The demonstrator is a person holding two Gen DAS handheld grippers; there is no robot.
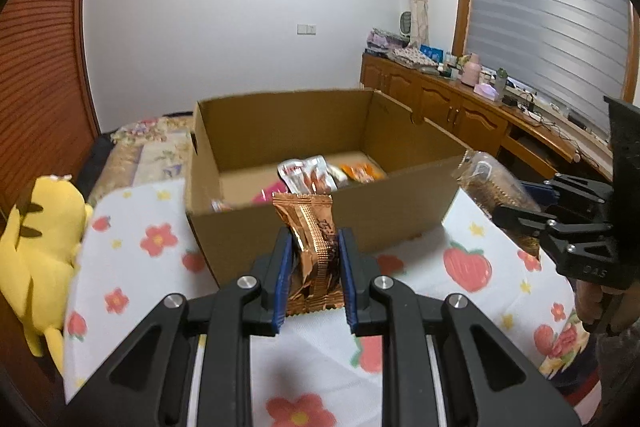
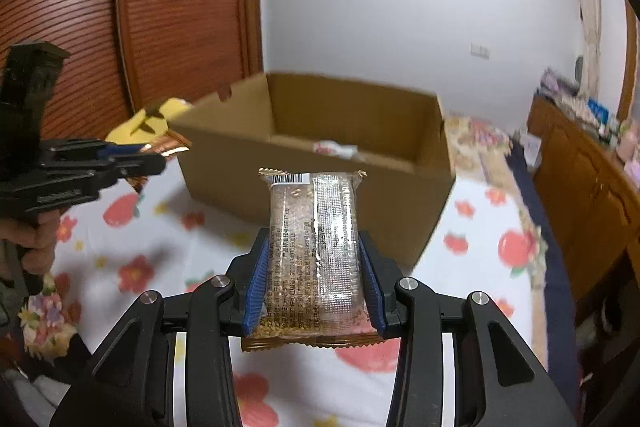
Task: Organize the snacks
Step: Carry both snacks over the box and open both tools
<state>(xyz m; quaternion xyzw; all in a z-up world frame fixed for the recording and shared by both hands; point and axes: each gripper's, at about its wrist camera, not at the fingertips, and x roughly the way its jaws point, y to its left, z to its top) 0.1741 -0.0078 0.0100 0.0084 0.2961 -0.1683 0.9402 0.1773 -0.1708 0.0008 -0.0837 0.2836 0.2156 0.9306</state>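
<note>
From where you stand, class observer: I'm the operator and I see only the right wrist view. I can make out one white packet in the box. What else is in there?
Observer: The left wrist view looks deeper into the cardboard box: beside the silver-white packet lie an orange packet and a pink one.
Operator: The left gripper's load is only a copper sliver to me. What is it?
Observer: A copper foil snack, upright, pinched between the left gripper fingers.
Operator: What is the yellow thing behind the box?
Observer: A yellow plush toy lying at the edge of the floral cloth.
</note>
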